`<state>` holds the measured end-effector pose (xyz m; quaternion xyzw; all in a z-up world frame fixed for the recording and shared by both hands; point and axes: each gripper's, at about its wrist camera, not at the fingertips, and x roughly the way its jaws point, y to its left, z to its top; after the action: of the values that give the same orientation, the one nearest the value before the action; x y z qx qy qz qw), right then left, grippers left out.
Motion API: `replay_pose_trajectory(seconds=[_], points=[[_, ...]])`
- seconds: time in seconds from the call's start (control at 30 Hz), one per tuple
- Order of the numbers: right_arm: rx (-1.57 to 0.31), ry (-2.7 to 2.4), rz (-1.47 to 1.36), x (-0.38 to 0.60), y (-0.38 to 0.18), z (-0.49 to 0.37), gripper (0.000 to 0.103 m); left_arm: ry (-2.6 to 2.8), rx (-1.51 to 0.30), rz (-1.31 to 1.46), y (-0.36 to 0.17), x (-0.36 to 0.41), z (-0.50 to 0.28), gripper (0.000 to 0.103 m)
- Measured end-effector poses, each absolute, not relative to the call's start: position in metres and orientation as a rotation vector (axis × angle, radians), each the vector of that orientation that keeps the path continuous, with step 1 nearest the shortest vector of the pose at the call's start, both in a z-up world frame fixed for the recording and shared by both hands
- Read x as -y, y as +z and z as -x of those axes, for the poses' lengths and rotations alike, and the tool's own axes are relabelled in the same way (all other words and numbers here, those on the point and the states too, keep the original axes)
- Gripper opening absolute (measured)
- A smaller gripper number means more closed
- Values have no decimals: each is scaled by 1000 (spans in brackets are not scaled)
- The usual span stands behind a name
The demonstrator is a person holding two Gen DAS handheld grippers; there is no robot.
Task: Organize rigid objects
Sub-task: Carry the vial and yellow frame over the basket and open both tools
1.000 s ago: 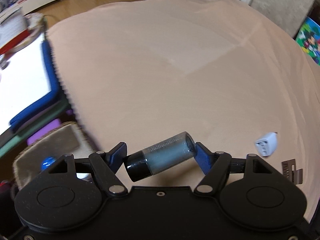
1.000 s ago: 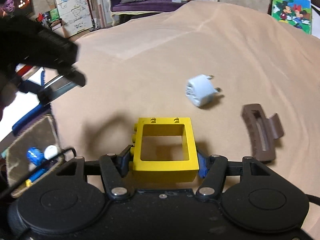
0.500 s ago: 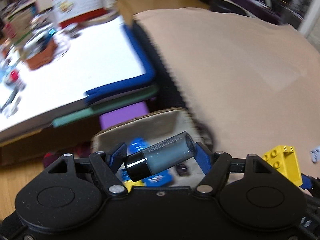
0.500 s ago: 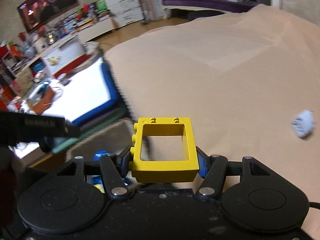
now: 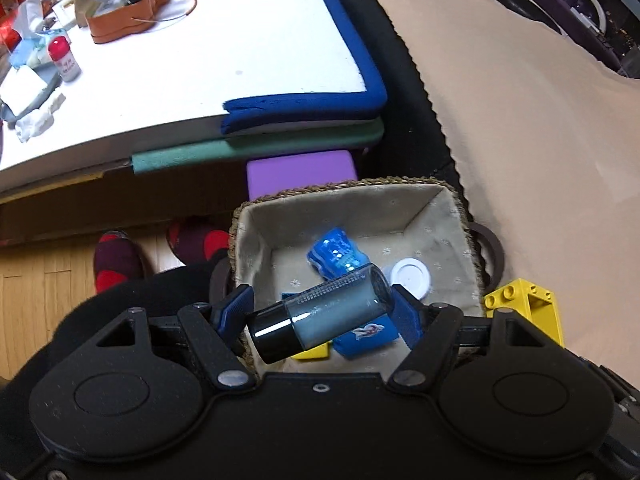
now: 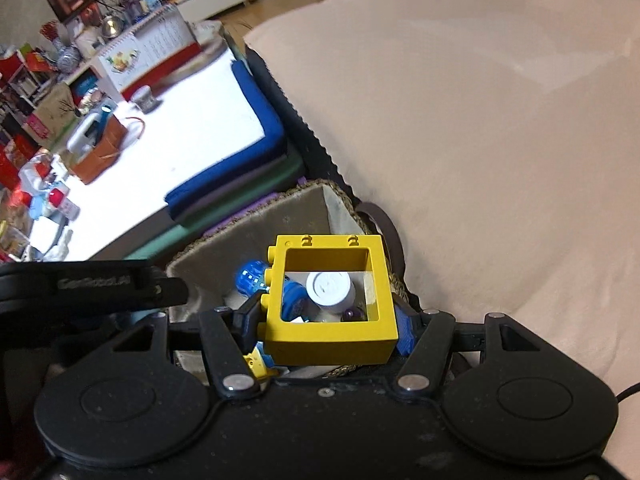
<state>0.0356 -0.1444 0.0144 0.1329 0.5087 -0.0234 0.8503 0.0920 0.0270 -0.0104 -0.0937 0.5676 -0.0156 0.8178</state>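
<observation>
My left gripper (image 5: 322, 312) is shut on a clear bottle with a black cap (image 5: 320, 314), held end to end and tilted, above a woven basket with a cloth lining (image 5: 444, 216). My right gripper (image 6: 326, 320) is shut on a yellow frame brick (image 6: 328, 340), which hangs over the same basket (image 6: 320, 200). That yellow brick (image 5: 528, 308) also shows at the basket's right edge in the left wrist view. Inside the basket lie a blue toy (image 5: 336, 256), a white round lid (image 5: 410, 274) and other small pieces.
The basket stands on the floor between a bed under a beige blanket (image 6: 480, 120) and a low white table (image 5: 200, 52) with blue and green edge padding. A purple block (image 5: 300, 170) sits behind the basket. Red slippers (image 5: 116, 260) lie on the wooden floor.
Both grippers have swung left off the beige blanket to hang over the basket, each still holding its object. The white adapter and brown clip on the bed have left view.
</observation>
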Motion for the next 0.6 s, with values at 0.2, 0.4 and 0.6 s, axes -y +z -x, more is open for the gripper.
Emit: replay_pose_trajectory(seconds=[0.2, 0.4, 0.6], points=[[-1073, -81, -281, 139, 6, -47, 62, -9, -1209, 193, -12, -27, -93, 68], [-1054, -100, -277, 136, 7, -54, 62, -5, -1206, 180, -11, -25, -95, 68], [-1056, -124, -283, 138, 2, -60, 62, -13, -1215, 175, -11, -24, -96, 68]])
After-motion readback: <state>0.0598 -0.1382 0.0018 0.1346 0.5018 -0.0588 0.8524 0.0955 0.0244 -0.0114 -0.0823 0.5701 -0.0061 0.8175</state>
